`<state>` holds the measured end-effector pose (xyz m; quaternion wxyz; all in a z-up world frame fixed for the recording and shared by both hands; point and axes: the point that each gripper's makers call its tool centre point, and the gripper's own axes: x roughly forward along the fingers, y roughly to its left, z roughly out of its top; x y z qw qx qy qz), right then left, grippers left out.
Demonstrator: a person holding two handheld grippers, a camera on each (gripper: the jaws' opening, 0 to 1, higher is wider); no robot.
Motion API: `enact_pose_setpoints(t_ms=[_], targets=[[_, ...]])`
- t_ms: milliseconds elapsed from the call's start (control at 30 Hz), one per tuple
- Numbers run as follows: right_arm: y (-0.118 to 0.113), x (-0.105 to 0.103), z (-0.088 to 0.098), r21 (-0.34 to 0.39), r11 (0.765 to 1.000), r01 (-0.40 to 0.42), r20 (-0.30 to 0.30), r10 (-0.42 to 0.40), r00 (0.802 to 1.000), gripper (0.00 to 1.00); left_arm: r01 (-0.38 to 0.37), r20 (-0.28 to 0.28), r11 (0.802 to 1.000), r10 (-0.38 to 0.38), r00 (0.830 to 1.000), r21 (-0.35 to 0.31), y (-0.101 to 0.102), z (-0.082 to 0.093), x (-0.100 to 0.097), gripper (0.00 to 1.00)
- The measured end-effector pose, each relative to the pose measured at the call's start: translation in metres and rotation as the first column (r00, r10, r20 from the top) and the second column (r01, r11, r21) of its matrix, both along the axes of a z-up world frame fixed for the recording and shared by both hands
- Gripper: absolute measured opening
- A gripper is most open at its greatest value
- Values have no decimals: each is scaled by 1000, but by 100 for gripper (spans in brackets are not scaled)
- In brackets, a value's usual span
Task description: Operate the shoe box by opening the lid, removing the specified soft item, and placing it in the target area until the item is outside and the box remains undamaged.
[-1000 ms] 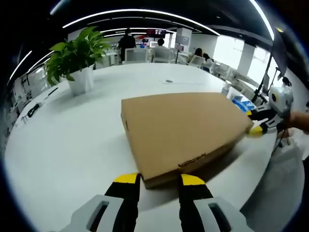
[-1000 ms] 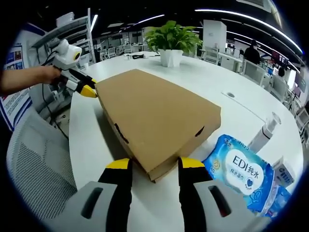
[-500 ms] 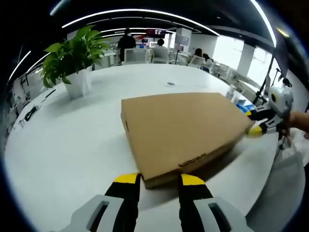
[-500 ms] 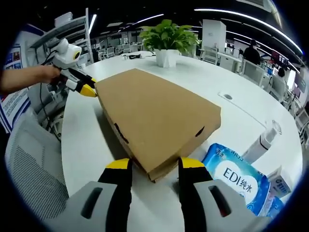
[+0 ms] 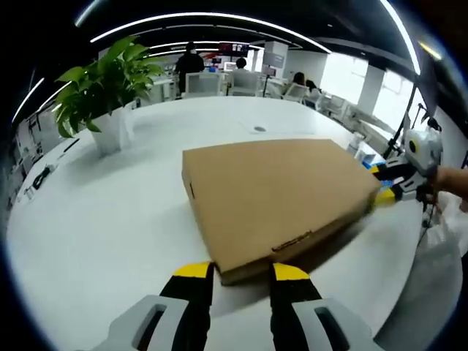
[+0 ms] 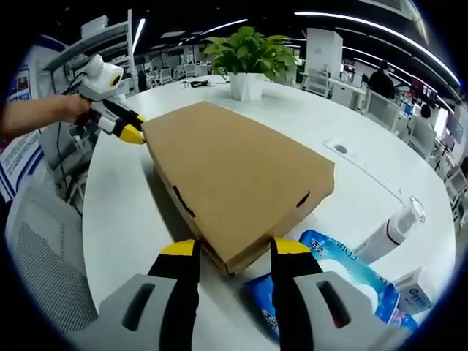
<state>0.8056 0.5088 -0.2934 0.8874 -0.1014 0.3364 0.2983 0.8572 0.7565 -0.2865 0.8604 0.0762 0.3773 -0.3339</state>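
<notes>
An open-plan office surrounds a round white table (image 5: 110, 219) carrying a potted plant (image 5: 102, 91) and a closed cardboard shoe box (image 5: 274, 194). The left gripper (image 5: 238, 272) and right gripper (image 6: 228, 248) each straddle an opposite corner of the box, jaws parted, gripping nothing. A wet-wipes pack (image 6: 333, 281) lies just beside the right corner.

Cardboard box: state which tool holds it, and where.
Each tool straddles a corner of the cardboard box: left tool one corner, right tool the opposite. Actual contact cannot be told.
</notes>
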Motion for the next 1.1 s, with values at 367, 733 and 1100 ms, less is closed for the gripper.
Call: enact_pose_setpoints(t_ms=[367, 733, 1100], targets=[[-1, 0, 3, -12, 1000, 16, 24, -15, 1000, 37, -43, 3, 998, 43, 999, -43, 3, 4, 0, 31], [-17, -11, 26, -5, 998, 67, 91, -66, 994, 47, -97, 61, 990, 103, 993, -100, 7, 32, -21, 48], [-80, -51, 49, 18, 962, 273, 131, -273, 953, 59, -93, 127, 989, 108, 986, -119, 1, 63, -58, 63]])
